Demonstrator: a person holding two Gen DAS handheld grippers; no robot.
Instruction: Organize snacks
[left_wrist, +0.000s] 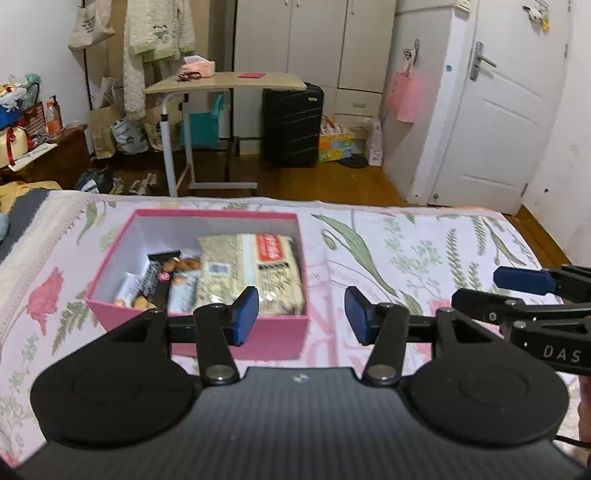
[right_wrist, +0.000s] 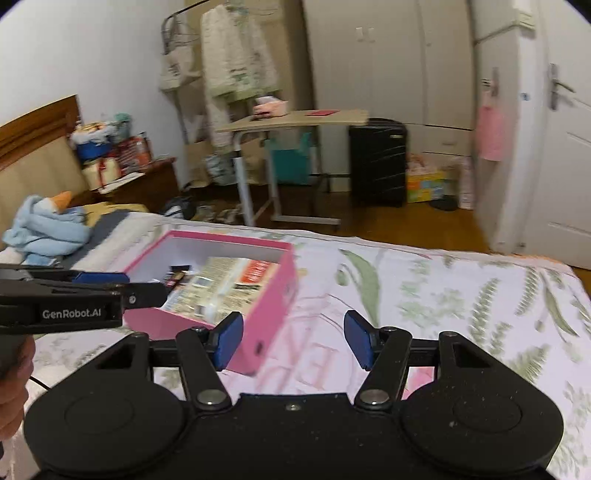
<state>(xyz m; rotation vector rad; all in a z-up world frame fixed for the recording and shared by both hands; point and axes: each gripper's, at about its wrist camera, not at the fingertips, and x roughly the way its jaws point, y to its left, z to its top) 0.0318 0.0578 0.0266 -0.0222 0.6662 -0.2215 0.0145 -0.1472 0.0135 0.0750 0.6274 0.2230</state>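
Note that the pink rectangular cardboard box (left_wrist: 236, 332) has matt outer walls and a plain white paper-like lining. Inside it, the large beige snack packet (left_wrist: 251, 273) is glossy plastic film, as are the small dark-wrapped bars (left_wrist: 159, 280) beside it. The box rests on a floral-printed cloth bedsheet (left_wrist: 406, 251), soft and matt. Your left gripper (left_wrist: 301, 315) has matt black plastic arms, shiny metal pivot pins and blue rubbery-looking pads (left_wrist: 246, 314); your right gripper (right_wrist: 293, 339) matches it. The floor (left_wrist: 332, 181) beyond is smooth brown wood.
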